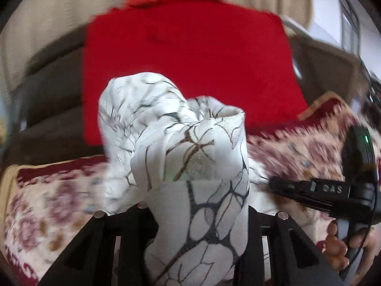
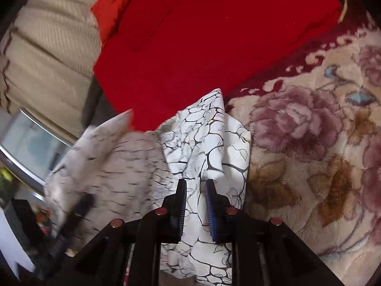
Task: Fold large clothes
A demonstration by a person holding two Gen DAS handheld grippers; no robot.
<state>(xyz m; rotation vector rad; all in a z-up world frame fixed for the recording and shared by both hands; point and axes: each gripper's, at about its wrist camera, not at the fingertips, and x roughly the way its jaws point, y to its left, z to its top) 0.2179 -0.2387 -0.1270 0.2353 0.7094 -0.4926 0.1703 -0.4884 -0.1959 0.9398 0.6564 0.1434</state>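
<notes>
The white garment [image 1: 190,166], printed with a dark branching line pattern, is lifted clear of the floral blanket [image 2: 309,143] and bunched between both grippers. In the left wrist view, a thick fold of the cloth fills the space between the fingers of the left gripper [image 1: 197,217] and spills over them; the fingertips are covered, and the jaws are clamped on the fabric. In the right wrist view, the right gripper [image 2: 196,190] has its blue-padded fingers [image 2: 210,212] set narrowly apart with a band of the same garment running between them; whether the pads press on it cannot be told. The rest of the cloth trails off to the left, blurred. A flat red cloth [image 2: 202,35] lies on the blanket just beyond the garment. In the left wrist view, a hand [image 1: 343,250] holds the black handle of the right gripper at the right edge.
</notes>
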